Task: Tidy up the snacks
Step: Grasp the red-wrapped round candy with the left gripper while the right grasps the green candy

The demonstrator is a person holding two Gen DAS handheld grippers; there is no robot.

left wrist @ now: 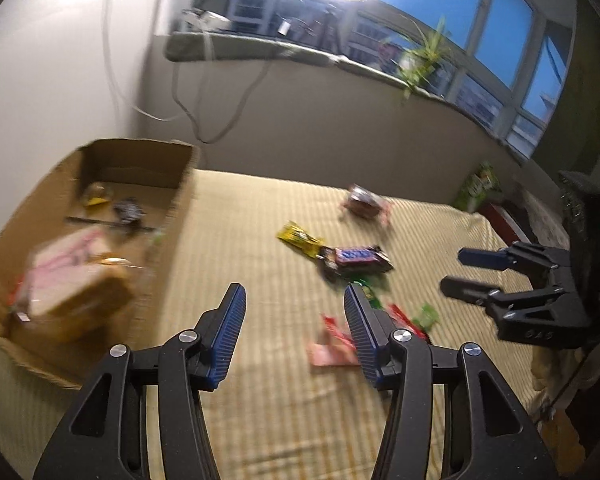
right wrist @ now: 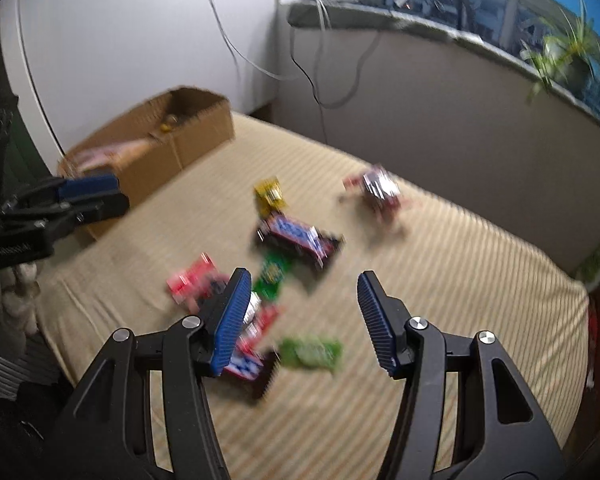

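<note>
1. Right tool (right wrist: 298, 308): jaws spread, nothing between the pads. It hangs over the near end of the snack pile on the bed (right wrist: 440, 288), pointing down and forward.
2. Left tool (left wrist: 294, 320): jaws spread, nothing gripped. Its right finger overlaps a red pack (left wrist: 332, 344) in the left wrist view; contact cannot be judged because of blur.
3. Nearest snacks, right wrist view: a green pack (right wrist: 310, 354) lies just below the gap between the right jaws, long axis roughly across that gap. A red-white-blue pack (right wrist: 246, 364) lies partly behind the left finger of the right tool.
4. Key relation: the green pack sits nearer the right tool than the left. As a judgement, the right tool is better placed to take it, and a roll of the wrist may be needed so the jaws close across its short side.
5. Mid pile: a green wrapper (right wrist: 274, 276), then a dark bar with a blue label (right wrist: 300, 238), long axis slanting across the view. A yellow pack (right wrist: 269, 196) touches its far end.
6. Farther: a red-and-silver pack (right wrist: 378, 190) lies apart from the pile.
7. Far left: the box (left wrist: 140, 184) stands on the bed and already holds several items.
8. Writing: no brand or label is readable; all print is blurred.
</note>
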